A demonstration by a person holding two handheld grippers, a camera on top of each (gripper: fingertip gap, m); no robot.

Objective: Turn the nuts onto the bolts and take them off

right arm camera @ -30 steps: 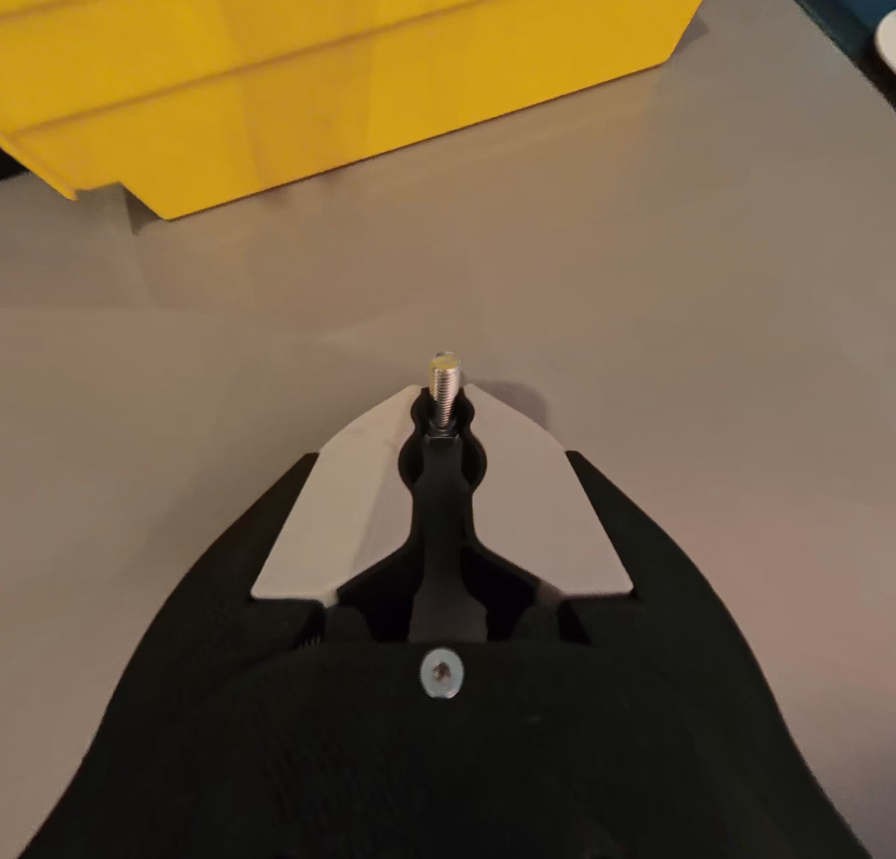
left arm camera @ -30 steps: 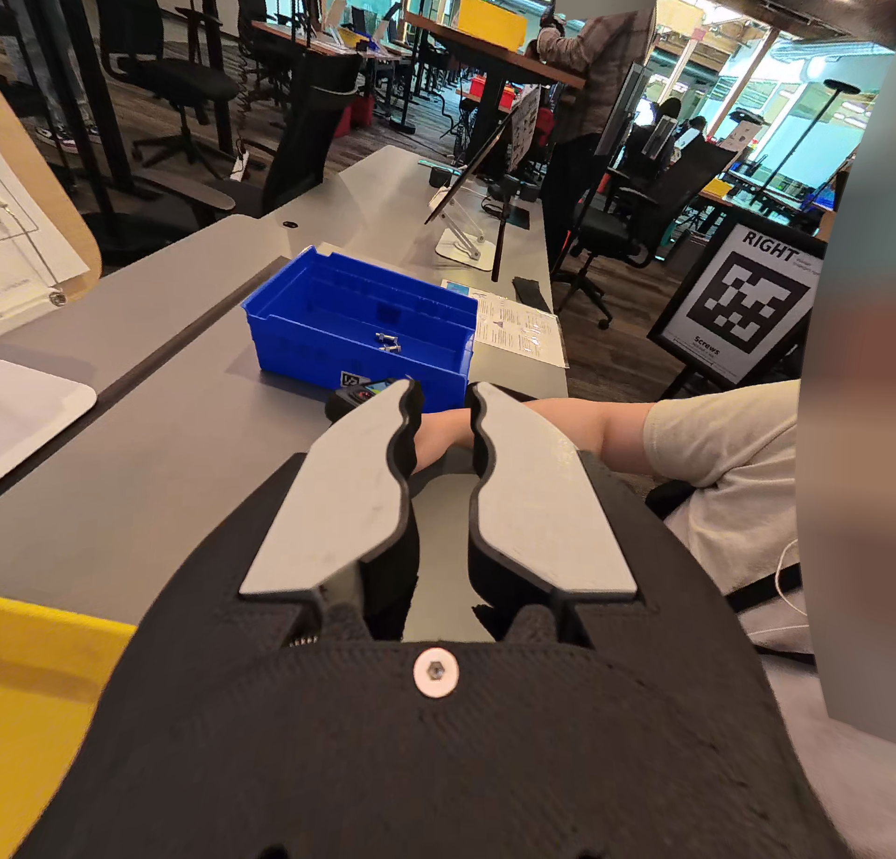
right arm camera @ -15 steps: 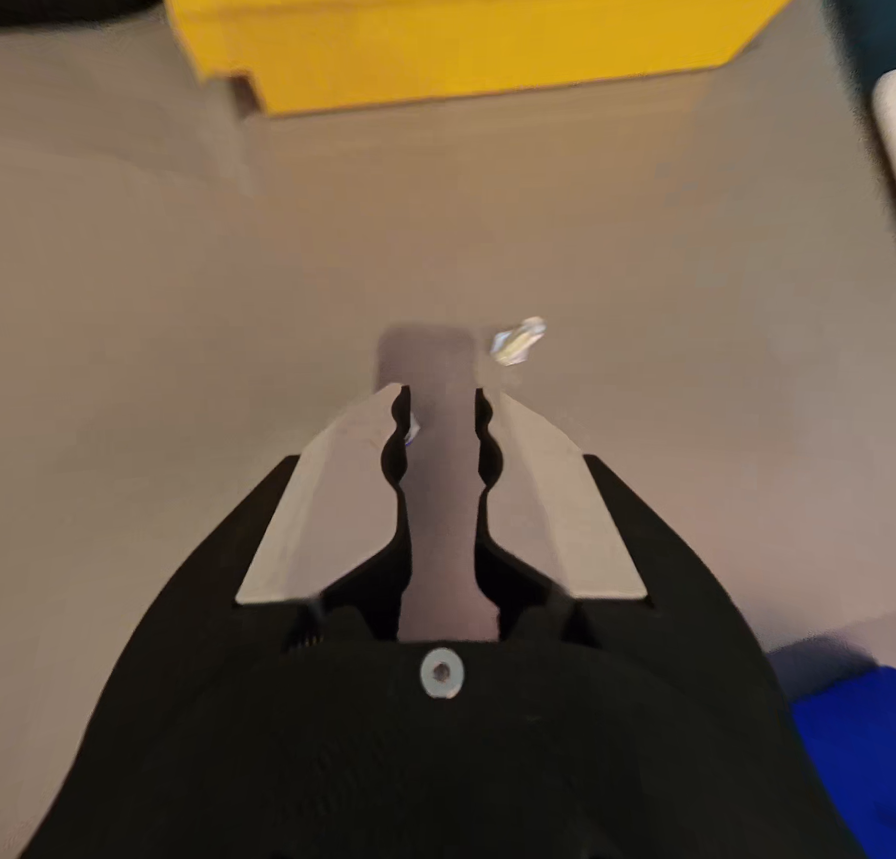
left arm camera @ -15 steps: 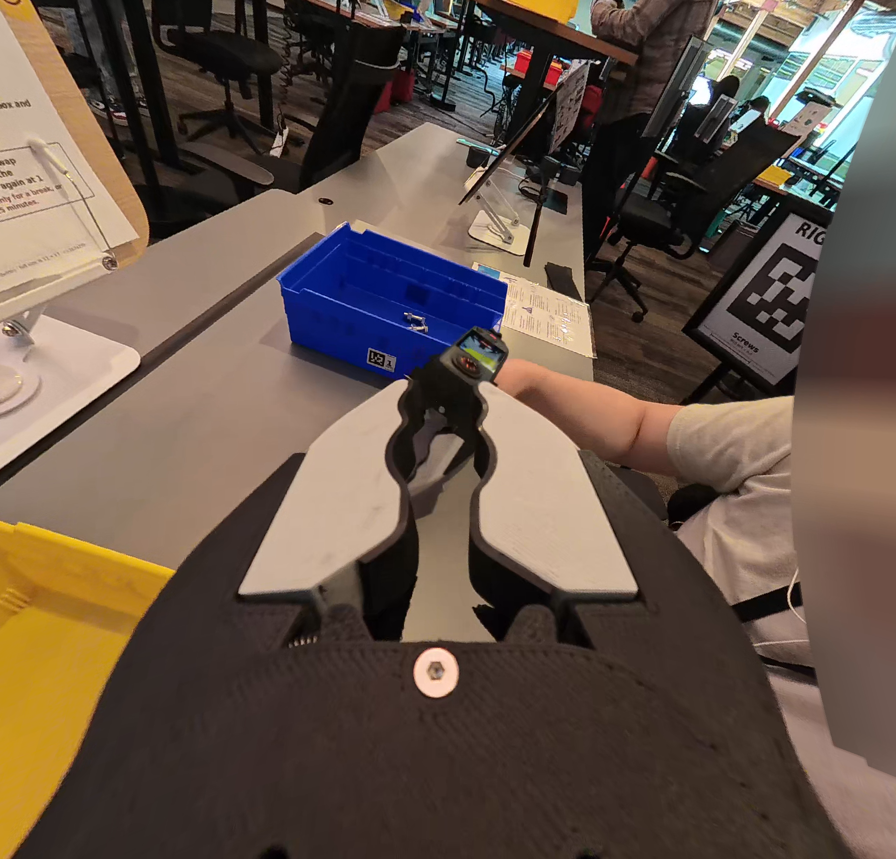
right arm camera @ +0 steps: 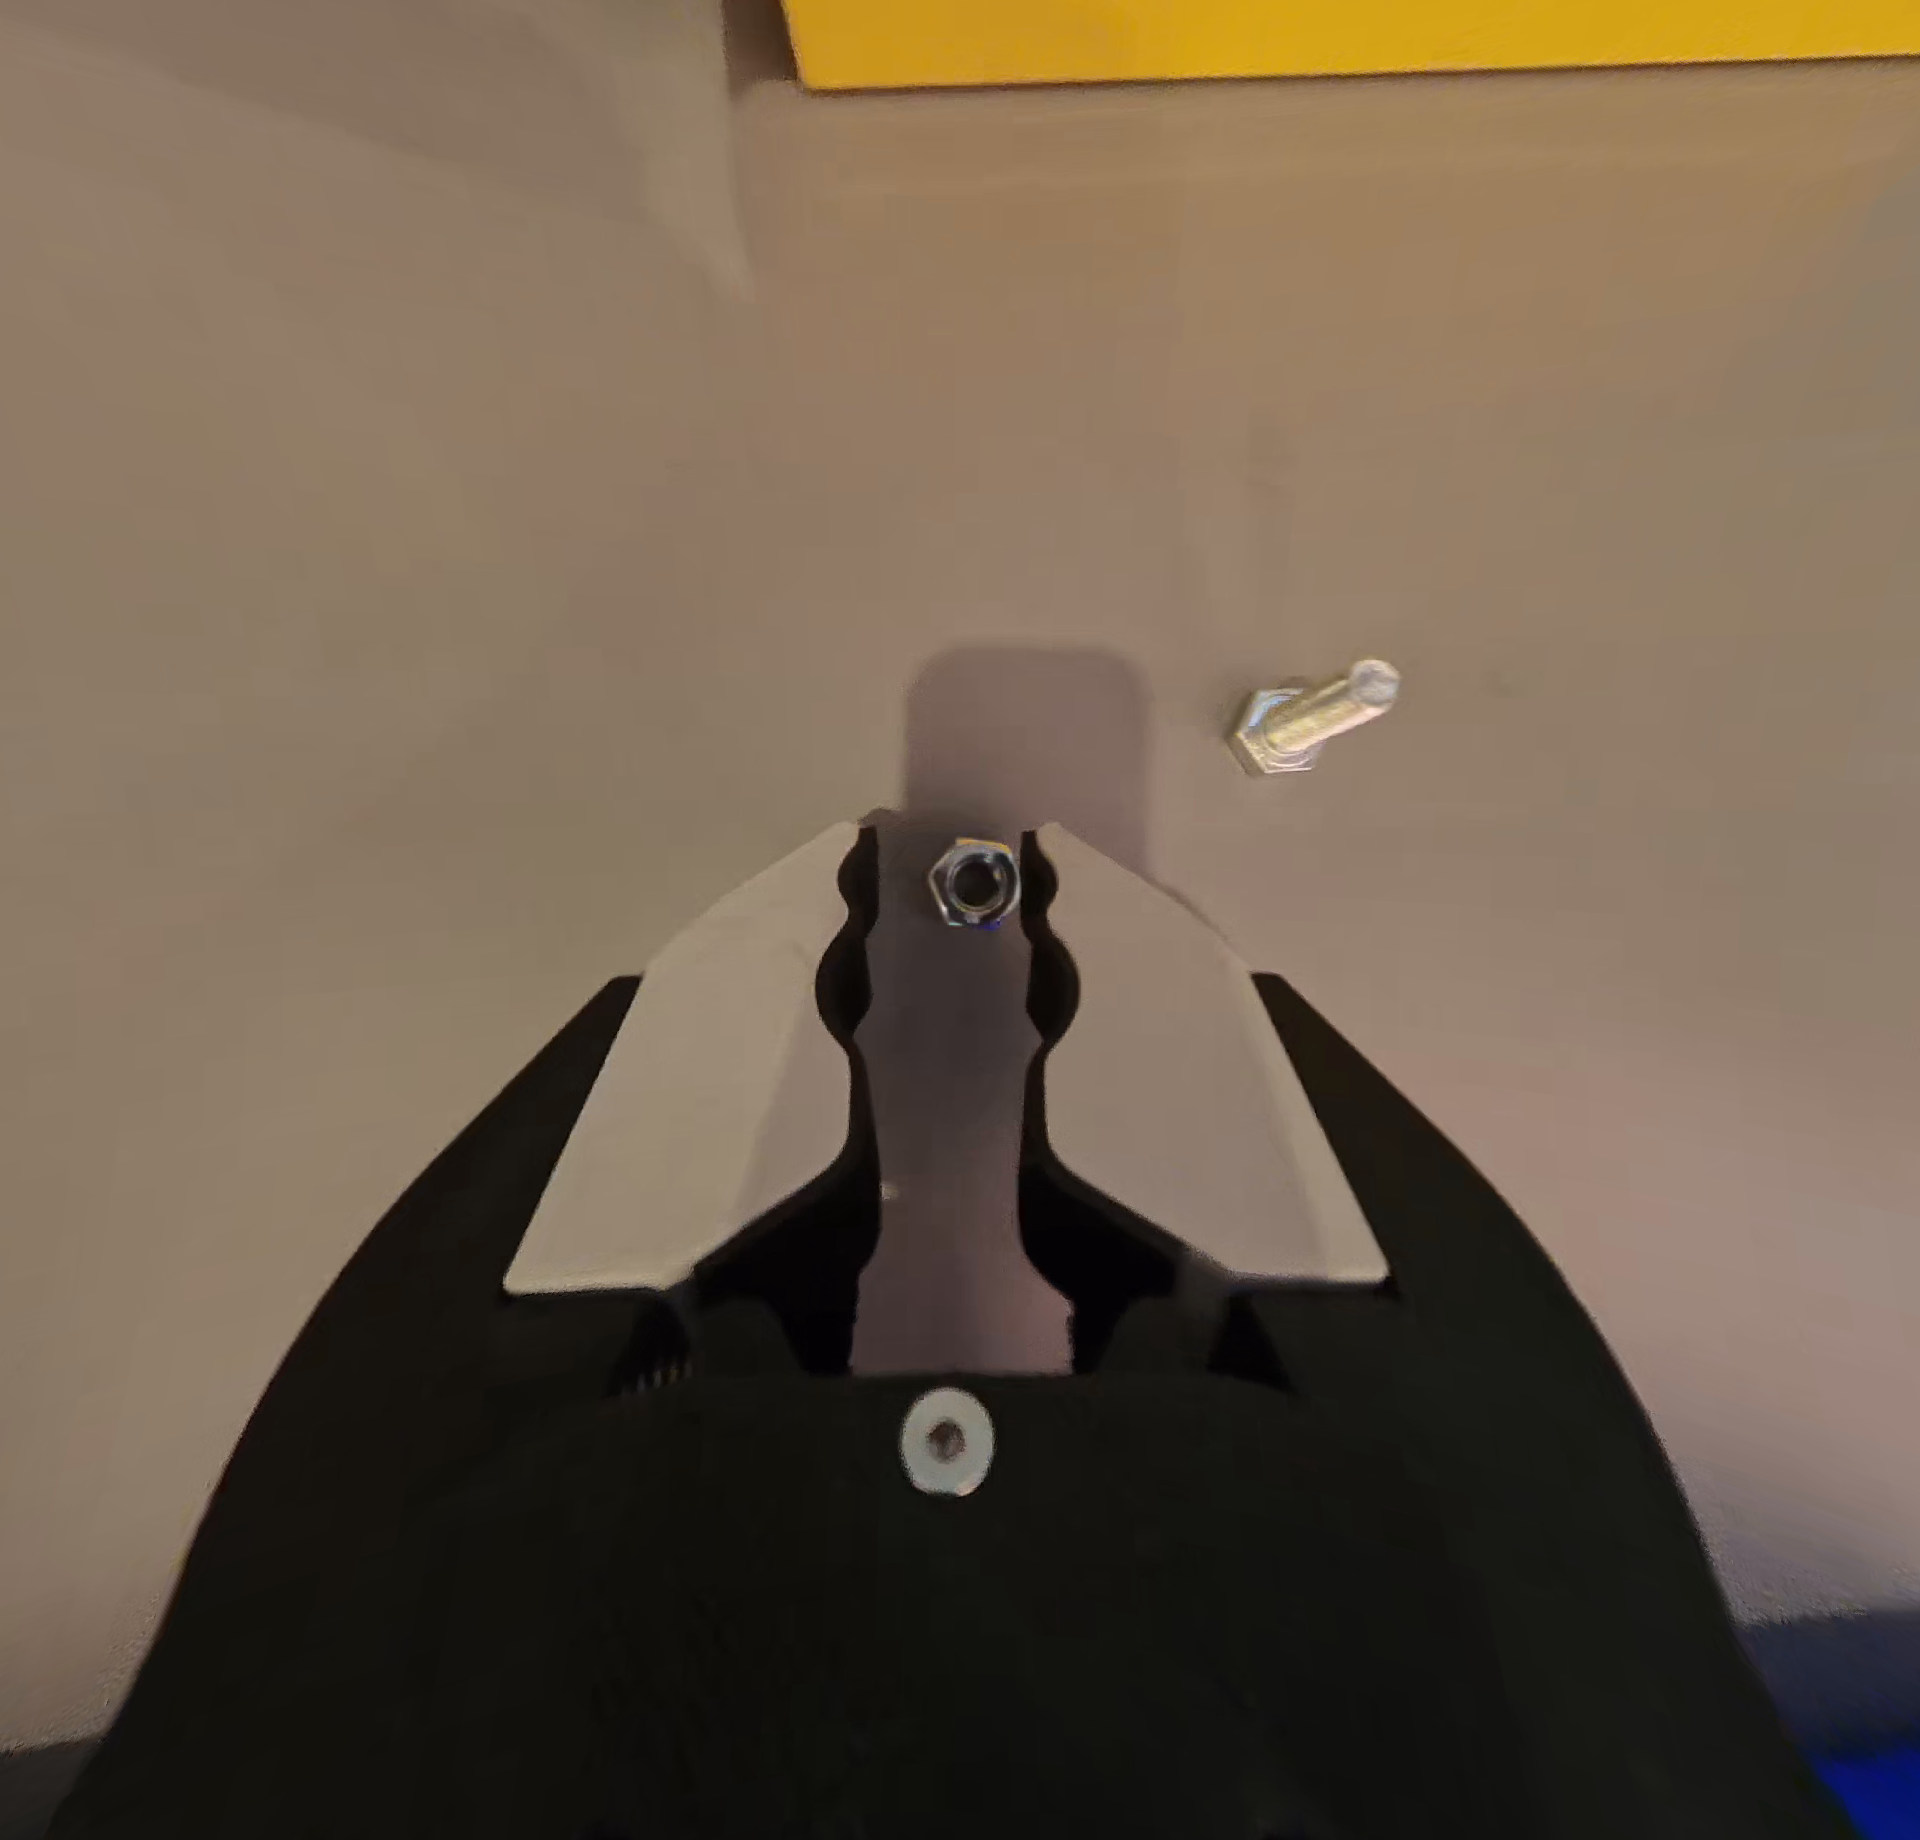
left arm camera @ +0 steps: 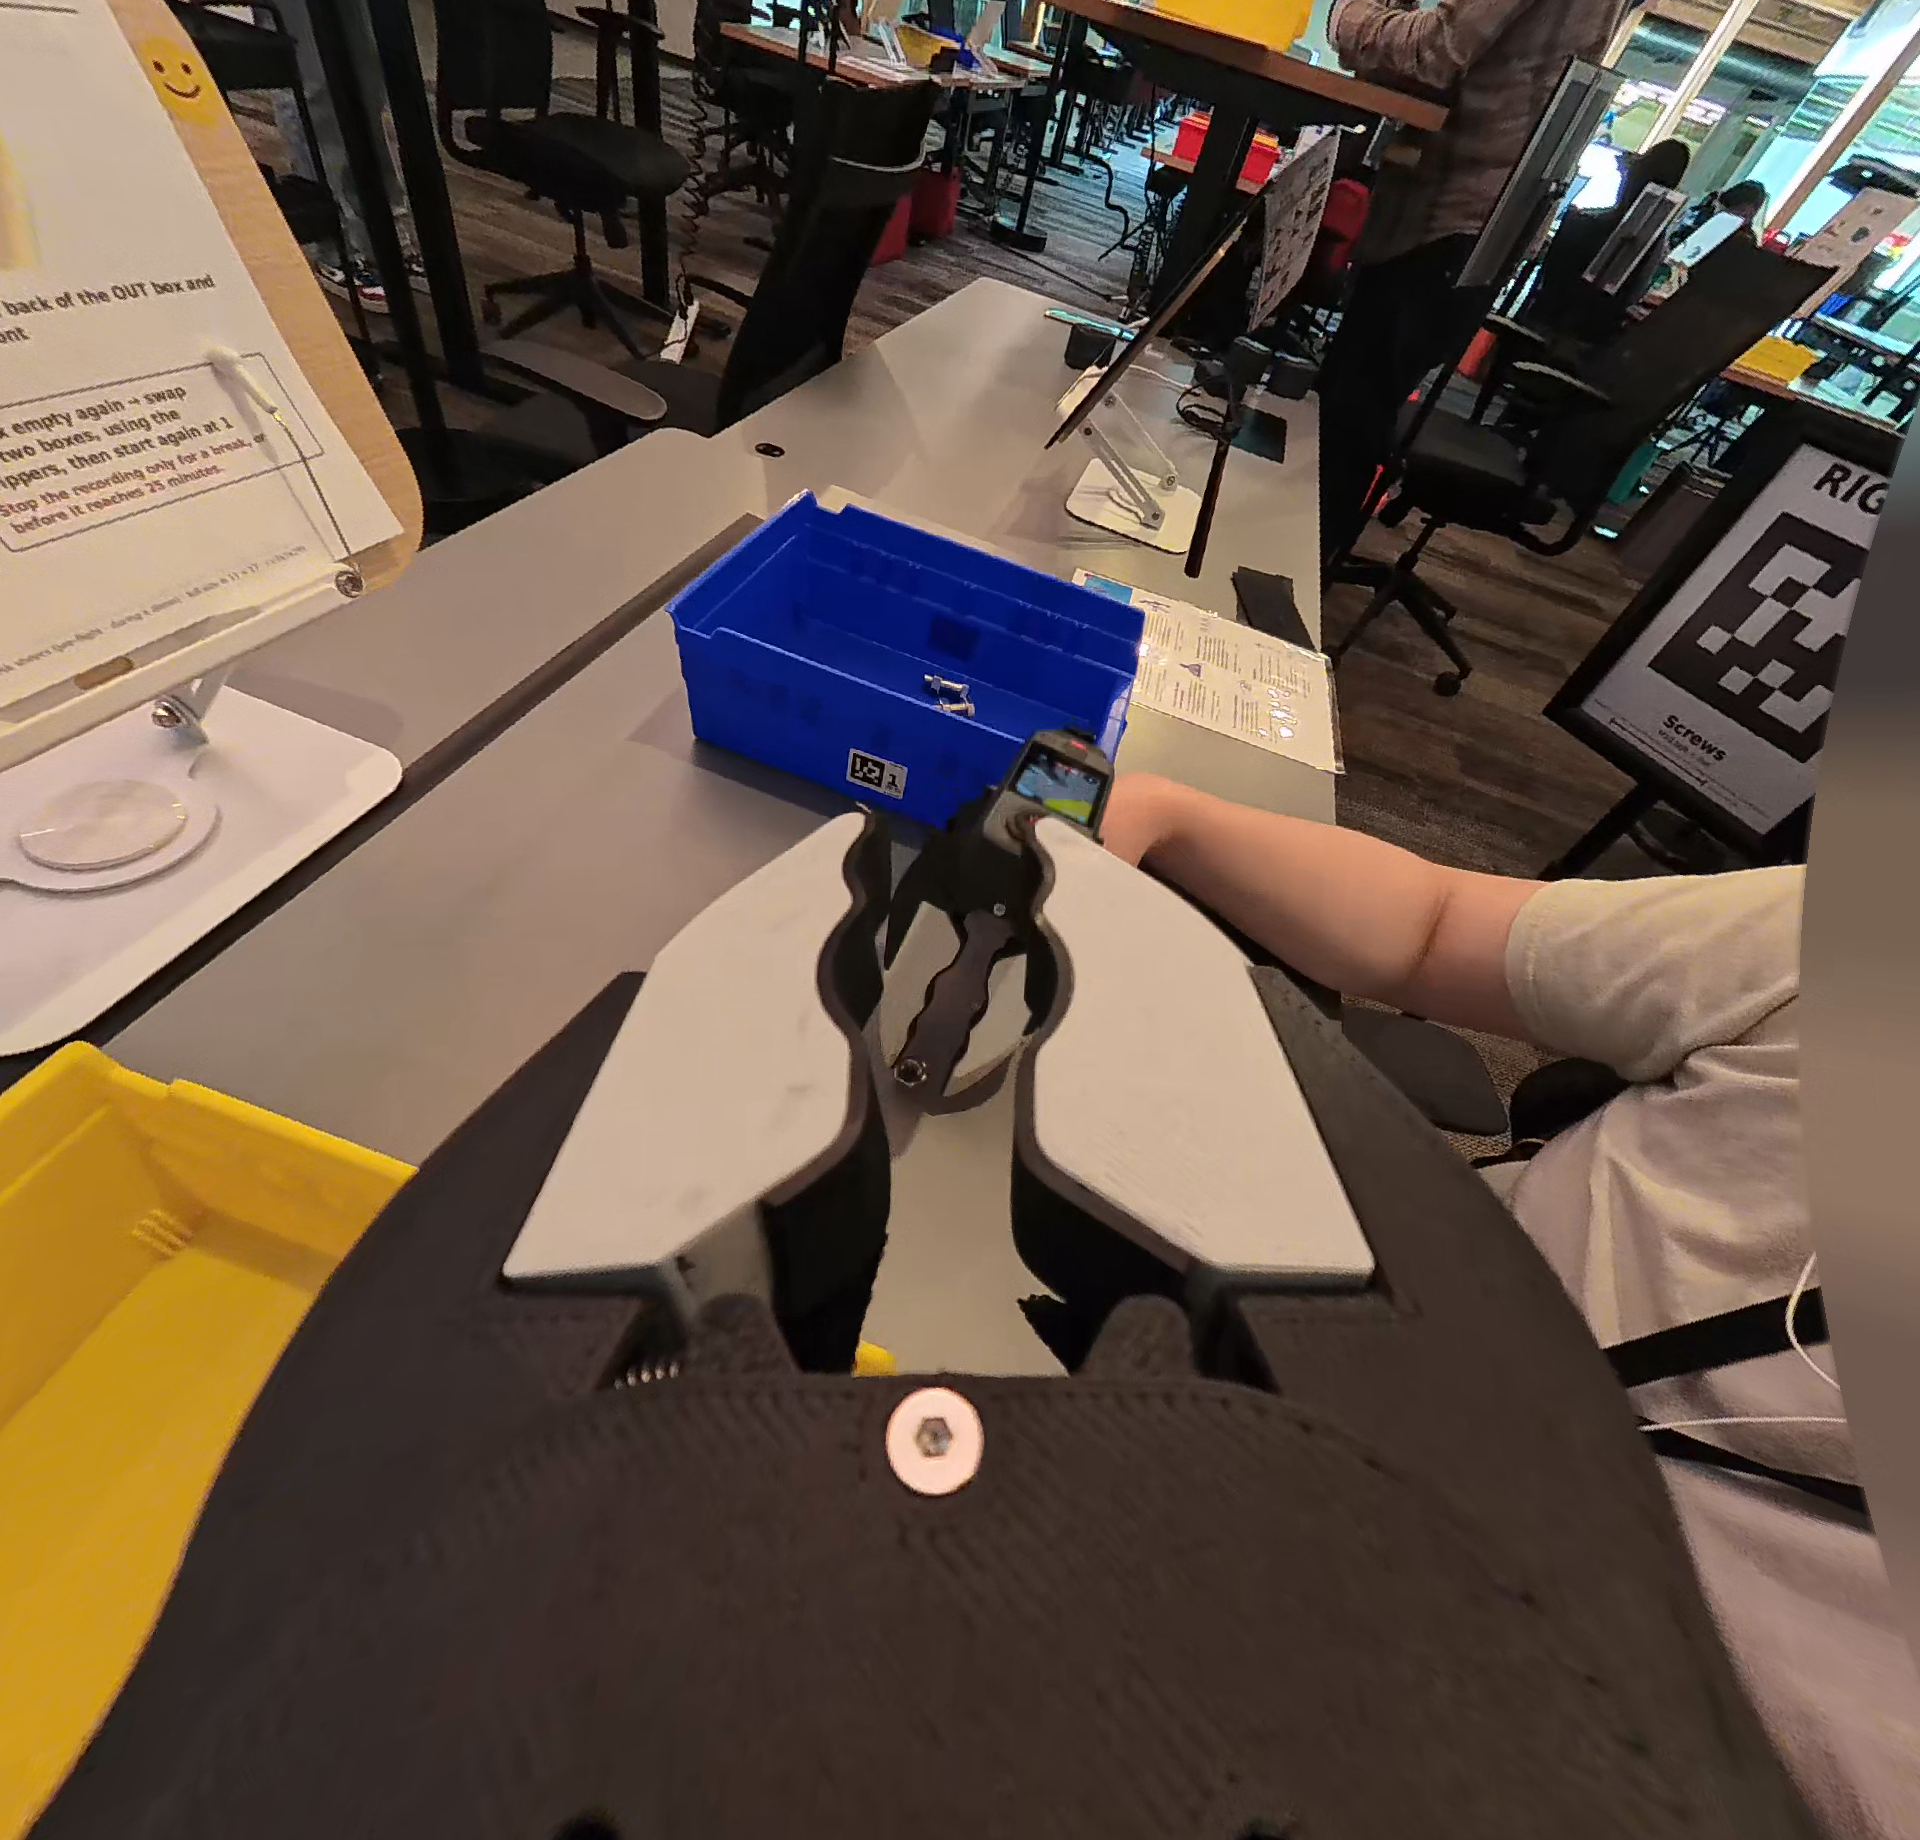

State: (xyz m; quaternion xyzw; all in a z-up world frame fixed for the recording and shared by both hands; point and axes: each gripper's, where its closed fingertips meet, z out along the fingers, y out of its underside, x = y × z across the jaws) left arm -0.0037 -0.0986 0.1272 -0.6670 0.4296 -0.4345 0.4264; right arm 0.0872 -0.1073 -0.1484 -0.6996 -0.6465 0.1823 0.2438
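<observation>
A silver nut (right arm camera: 974, 881) lies flat on the grey table (right arm camera: 416, 543), between the tips of my right gripper (right arm camera: 951, 832), which is open and points down at it. A silver bolt (right arm camera: 1314, 715) lies on its side on the table, just right of and beyond those tips. My left gripper (left arm camera: 951, 845) is open and empty, held above the table. It looks straight at the right gripper (left arm camera: 925, 1058), with the nut (left arm camera: 912, 1070) at its tips.
A yellow bin (left arm camera: 104, 1375) sits by my left gripper and also shows in the right wrist view (right arm camera: 1247, 3). A blue bin (left arm camera: 790, 689) holding a few bolts (left arm camera: 948, 694) stands farther back. A sign stand (left arm camera: 156, 388) is at the left, a person's arm (left arm camera: 1351, 917) at the right. The tips of one gripper are about 30 cm away from the tips of the other.
My right gripper has opened and let go of the bolt, which now lies on the table. It has shifted so the nut sits between its tips. The left gripper has drawn back, still open.
</observation>
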